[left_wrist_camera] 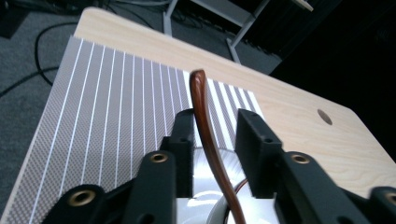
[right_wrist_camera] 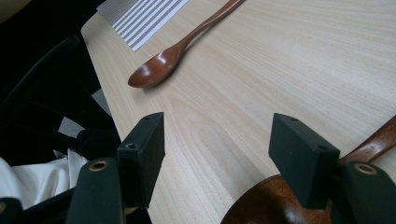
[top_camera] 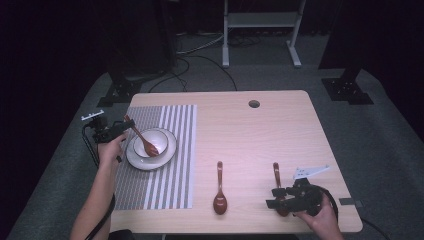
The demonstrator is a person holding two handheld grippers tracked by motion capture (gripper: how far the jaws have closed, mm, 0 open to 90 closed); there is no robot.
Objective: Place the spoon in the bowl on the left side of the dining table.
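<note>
A brown wooden spoon (top_camera: 146, 143) lies with its bowl in a white bowl (top_camera: 159, 135) on a white plate (top_camera: 134, 159). Its handle (left_wrist_camera: 201, 100) slants up and left between the jaws of my left gripper (left_wrist_camera: 215, 121), which stand a little wider than the handle, so that gripper (top_camera: 119, 128) is open around it. A second spoon (top_camera: 220, 192) lies loose on the table's front middle, also visible in the right gripper view (right_wrist_camera: 159, 70). My right gripper (top_camera: 274, 198) hovers open over a third spoon (top_camera: 276, 172), whose bowl (right_wrist_camera: 266, 207) sits under the spread jaws of that gripper (right_wrist_camera: 224, 135).
A grey striped placemat (top_camera: 170, 165) covers the table's left part under the plate. The light wood table (top_camera: 260, 140) has a round cable hole (top_camera: 254, 104) at the back. A white frame (top_camera: 260, 30) and cables stand on the floor beyond.
</note>
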